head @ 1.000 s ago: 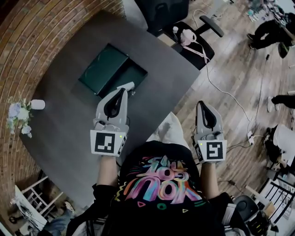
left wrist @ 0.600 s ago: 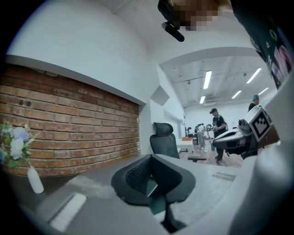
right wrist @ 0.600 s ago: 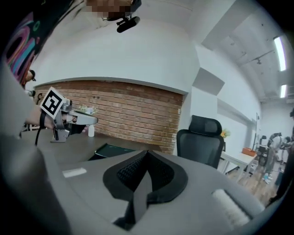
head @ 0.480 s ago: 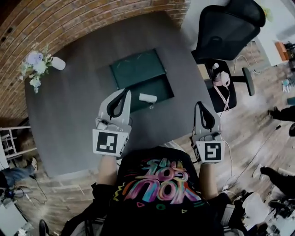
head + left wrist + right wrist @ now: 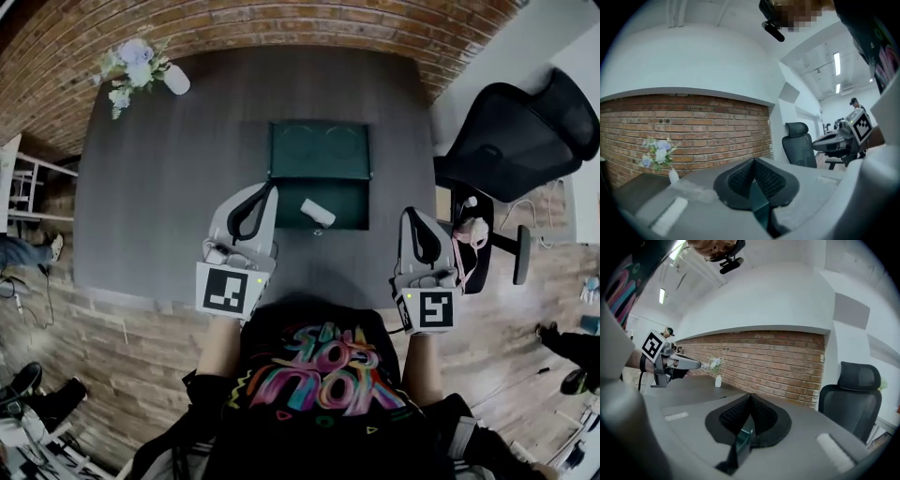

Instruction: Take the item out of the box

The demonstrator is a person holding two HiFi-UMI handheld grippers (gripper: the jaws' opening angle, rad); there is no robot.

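The box [image 5: 347,202] is seen open at the middle of the table [image 5: 141,187] in the head view. Its lid is laid back toward the top of the frame, with the tray below it. The item [image 5: 317,212], a small white oblong, is seen inside the tray near its lower edge. Its long axis runs from upper left to lower right.

The left gripper [image 5: 267,187] is held at the tray's left edge and the right gripper [image 5: 410,214] to the right of the box, clear of it. Both are pointed toward the top of the frame.

In the left gripper view the left gripper's [image 5: 753,164] jaws are seen pressed together with nothing gripped. The same is seen of the right gripper's [image 5: 750,399] jaws in its own view. A green sliver shows low in each gap and is taken to be the box beyond.

The item lies to the right of the left tips and slightly lower in the frame, between the two grippers. The left gripper is judged the nearer. Its jaws would have to be parted and set across the item's short side.
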